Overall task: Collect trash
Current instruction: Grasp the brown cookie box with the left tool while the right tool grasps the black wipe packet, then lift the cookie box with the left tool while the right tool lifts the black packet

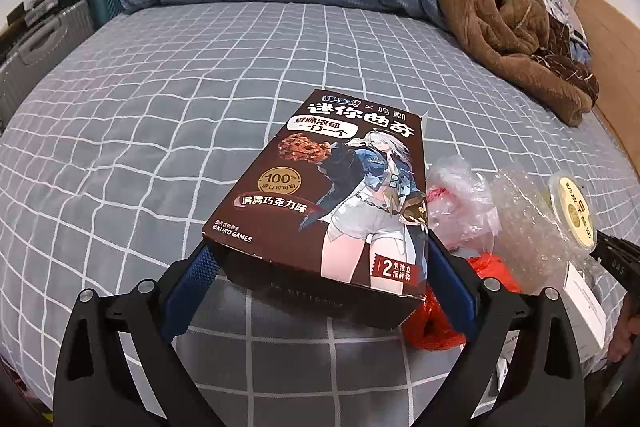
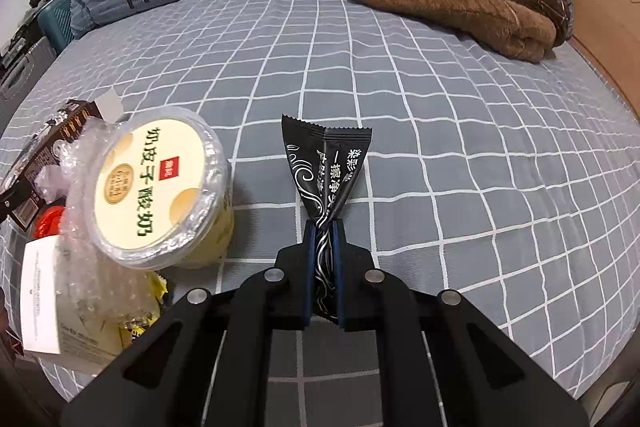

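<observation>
Left wrist view: the left gripper [image 1: 320, 267] is clamped on the near end of the cookie box [image 1: 332, 195], one blue pad on each long side, the box lying flat on the checked bed sheet [image 1: 160, 107]. It looks like thin cardboard, light and probably empty, with a flap loose at the far end, so the walls will buckle under a hard squeeze; holding across the narrow width near a corner fold, as here, seems the stiffest place. Just right of the box sit crumpled clear plastic [image 1: 464, 195], a red plastic bag [image 1: 440, 323] touching the box's near corner, bubble wrap [image 1: 528, 219] and the yogurt cup [image 1: 572, 211].

Right wrist view: the right gripper [image 2: 323, 227] is clenched on a black sachet [image 2: 326, 163], pinched at its waist so the wide serrated end fans out beyond the fingertips. It is soft, glossy film, almost weightless and likely slippery; a grip on the bunched middle should hold better than one on a flat edge. Left of the sachet the yogurt cup [image 2: 160, 187] leans tilted on the bubble wrap [image 2: 92, 267], with a yellow wrapper [image 2: 154, 291] beneath and the cookie box [image 2: 44, 155] beyond
</observation>
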The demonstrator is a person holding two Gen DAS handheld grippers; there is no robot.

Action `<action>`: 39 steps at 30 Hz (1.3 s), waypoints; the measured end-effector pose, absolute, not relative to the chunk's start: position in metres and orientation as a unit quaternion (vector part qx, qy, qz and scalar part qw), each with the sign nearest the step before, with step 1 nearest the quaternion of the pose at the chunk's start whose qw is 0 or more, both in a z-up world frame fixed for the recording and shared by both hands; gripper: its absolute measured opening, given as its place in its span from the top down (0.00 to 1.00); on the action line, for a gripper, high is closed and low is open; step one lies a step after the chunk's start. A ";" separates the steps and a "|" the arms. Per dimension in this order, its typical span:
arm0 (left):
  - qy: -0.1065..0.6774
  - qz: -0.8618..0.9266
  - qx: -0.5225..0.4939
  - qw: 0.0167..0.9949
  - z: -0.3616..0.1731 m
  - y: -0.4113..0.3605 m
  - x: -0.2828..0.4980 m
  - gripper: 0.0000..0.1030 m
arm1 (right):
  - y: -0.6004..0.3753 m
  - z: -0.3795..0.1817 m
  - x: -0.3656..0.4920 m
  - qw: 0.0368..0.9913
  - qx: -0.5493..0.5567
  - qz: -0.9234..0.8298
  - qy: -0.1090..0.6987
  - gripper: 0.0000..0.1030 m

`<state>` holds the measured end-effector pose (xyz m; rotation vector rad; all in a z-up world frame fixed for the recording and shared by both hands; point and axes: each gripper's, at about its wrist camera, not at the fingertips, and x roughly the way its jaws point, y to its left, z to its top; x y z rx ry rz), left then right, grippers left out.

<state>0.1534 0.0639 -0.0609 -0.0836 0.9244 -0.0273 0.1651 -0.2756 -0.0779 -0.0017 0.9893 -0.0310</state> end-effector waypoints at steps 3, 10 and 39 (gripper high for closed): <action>0.458 -0.025 -0.034 0.888 -0.069 0.062 0.157 0.08 | -0.274 -0.079 0.164 0.879 -0.003 -0.011 0.477 0.92; 0.480 -0.038 -0.028 0.876 -0.089 0.062 0.168 0.05 | -0.270 -0.089 0.169 0.874 -0.006 -0.004 0.485 0.92; 0.391 0.002 -0.073 0.917 -0.036 0.062 0.105 0.10 | -0.264 -0.049 0.119 0.897 0.007 0.005 0.442 0.92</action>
